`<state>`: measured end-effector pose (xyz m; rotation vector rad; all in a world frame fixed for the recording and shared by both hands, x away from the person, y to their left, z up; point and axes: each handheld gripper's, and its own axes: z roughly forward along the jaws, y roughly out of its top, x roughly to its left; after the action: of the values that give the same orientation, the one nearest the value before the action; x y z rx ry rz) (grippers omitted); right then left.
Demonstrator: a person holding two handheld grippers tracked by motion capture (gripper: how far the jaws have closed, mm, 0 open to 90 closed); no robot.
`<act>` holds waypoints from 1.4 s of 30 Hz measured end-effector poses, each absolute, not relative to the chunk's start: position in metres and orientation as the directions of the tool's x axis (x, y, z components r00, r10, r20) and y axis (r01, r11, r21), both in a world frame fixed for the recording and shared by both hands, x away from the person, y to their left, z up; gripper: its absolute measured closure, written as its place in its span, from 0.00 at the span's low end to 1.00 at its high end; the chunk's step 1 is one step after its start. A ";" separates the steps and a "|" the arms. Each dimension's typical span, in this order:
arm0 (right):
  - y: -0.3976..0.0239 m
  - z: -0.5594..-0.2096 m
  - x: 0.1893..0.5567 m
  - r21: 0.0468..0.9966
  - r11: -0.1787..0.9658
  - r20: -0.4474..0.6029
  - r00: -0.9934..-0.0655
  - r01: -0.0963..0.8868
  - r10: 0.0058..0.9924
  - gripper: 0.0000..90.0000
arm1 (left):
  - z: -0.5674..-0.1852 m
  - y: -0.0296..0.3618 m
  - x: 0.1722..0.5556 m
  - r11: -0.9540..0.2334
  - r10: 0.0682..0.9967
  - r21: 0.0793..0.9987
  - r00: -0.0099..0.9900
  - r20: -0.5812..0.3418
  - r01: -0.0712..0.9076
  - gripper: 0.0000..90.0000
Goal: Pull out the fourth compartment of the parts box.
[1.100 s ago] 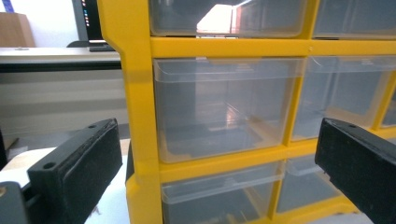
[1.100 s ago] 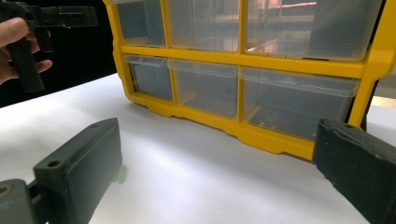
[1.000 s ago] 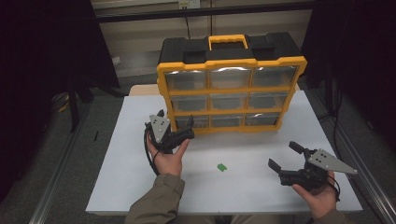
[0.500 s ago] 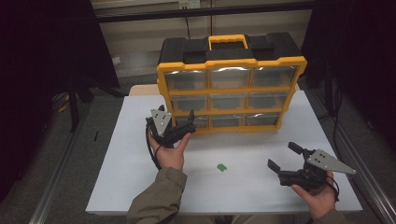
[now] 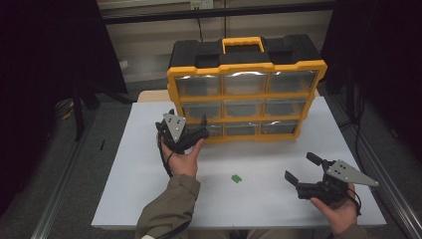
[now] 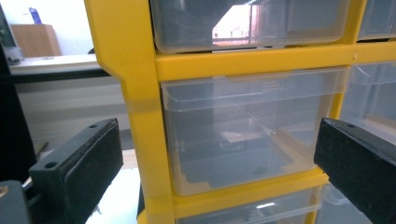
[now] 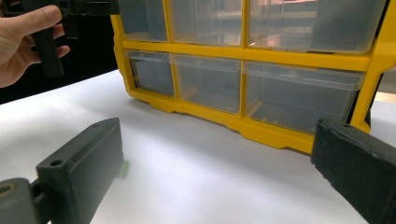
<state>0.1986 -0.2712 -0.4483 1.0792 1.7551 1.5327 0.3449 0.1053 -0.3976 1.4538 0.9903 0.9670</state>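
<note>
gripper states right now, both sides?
Left gripper: open, empty, at the yellow organizer's left-column drawers.
Right gripper: open, empty, over the table.

green scrap (image 5: 236, 178) too small to identify | organizer (image 6: 140, 116) edge-cropped in left gripper view

White table (image 5: 129, 164), small green piece (image 5: 236, 178) lying on it, grey floor (image 5: 54, 164), dark surroundings

Setting: a lab or workshop recording station. Indicators: a bare white tabletop (image 5: 149, 164) enclosed by black curtains (image 5: 45, 74), metal framing rails (image 5: 59, 194) along the floor, a wall outlet (image 5: 195, 4) with cable, and a yellow parts organizer (image 5: 246, 97) with clear drawers.
</note>
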 end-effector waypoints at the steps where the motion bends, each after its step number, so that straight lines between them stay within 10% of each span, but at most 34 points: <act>1: -0.271 -0.448 0.198 0.979 0.020 0.090 -0.515 0.205 0.852 0.03 | -0.397 0.104 0.346 -0.083 0.945 0.995 0.322 0.058 0.063 0.01; 42: -0.272 -0.448 0.197 0.978 0.045 0.071 -0.526 0.206 0.848 0.04 | -0.391 0.075 0.348 -0.596 0.787 0.796 0.119 0.606 -0.109 0.18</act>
<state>0.1966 -0.2715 -0.4482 1.0597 1.7804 1.5154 0.3478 0.0748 -0.3909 1.6756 0.6681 1.5690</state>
